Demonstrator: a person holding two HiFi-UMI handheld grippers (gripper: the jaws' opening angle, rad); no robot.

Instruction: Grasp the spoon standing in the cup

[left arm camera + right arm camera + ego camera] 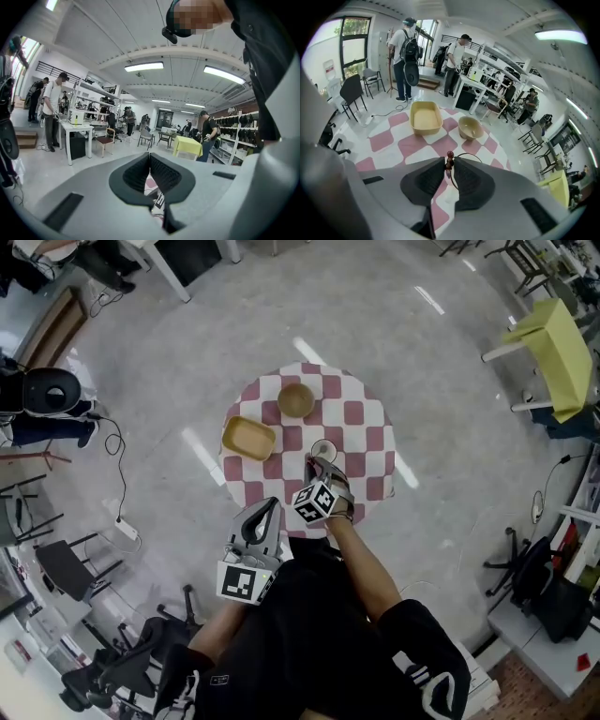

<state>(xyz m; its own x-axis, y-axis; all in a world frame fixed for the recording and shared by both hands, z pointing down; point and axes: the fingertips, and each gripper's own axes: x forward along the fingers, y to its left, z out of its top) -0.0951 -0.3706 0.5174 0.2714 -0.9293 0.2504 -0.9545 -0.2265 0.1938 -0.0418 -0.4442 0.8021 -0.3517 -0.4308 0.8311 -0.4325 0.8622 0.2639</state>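
Note:
A clear cup (323,450) stands on the round table with a pink-and-white check cloth (366,427), near its front edge. A spoon (449,155) with a dark red knobbed handle stands upright in the cup (469,157). My right gripper (449,165) points down over the cup (319,474). Its jaws stand slightly apart on either side of the spoon handle, with narrow gaps showing. My left gripper (267,509) hangs back off the table edge, close to the person's body. Its pads meet at the tips and hold nothing (150,157).
A yellow rectangular tray (248,438) and a tan bowl (296,400) sit on the far half of the table. Black chairs (70,568) stand at the left, and a yellow table (553,352) at the upper right. Two people (407,51) stand beyond the table.

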